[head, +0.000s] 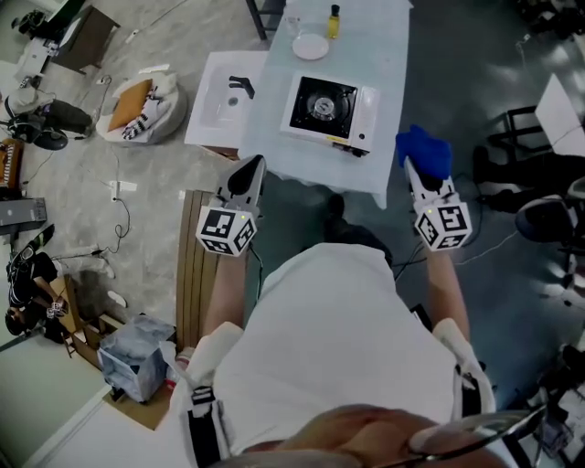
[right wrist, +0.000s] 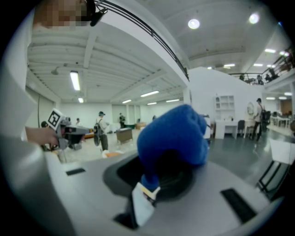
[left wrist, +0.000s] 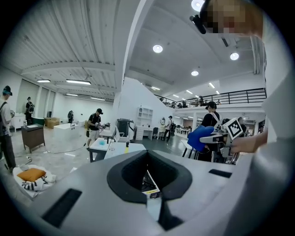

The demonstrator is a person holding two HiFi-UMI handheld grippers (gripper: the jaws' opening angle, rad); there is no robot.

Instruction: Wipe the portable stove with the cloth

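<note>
Stove (head: 329, 110) flat on white table (head: 366, 27) in the head view. Black top, white sides. Small plate (head: 311, 46) and yellow bottle (head: 335, 20) farther back on the same table. Left gripper (head: 251, 166) held up near the table's front edge, left of the stove. Jaws pressed together to a point, nothing in them. Right gripper (head: 416, 174) off the table's right corner. Jaws closed tight on blue cloth (head: 424, 151). Cloth bunched up like a ball at the tip, up in the air, to the right of the stove and not touching it.

Next, the left gripper view. Left gripper (left wrist: 148, 156) with jaws together and empty. Just a thin slit down the middle, with a small bit of stove (left wrist: 150, 184) peeking through. Table (left wrist: 117, 151) and bottle (left wrist: 126, 146) past the jaws. Right gripper (left wrist: 216, 138) off to the right side, holding the cloth (left wrist: 200, 138) out in front.

Last, the right gripper view. Cloth (right wrist: 173, 138) big and blue, filling the middle. Right gripper (right wrist: 159, 179) squeezing the cloth's lower part, most of the cloth puffed out above the jaws. Left gripper (right wrist: 69, 131) far over on the left side, well apart from the cloth.
</note>
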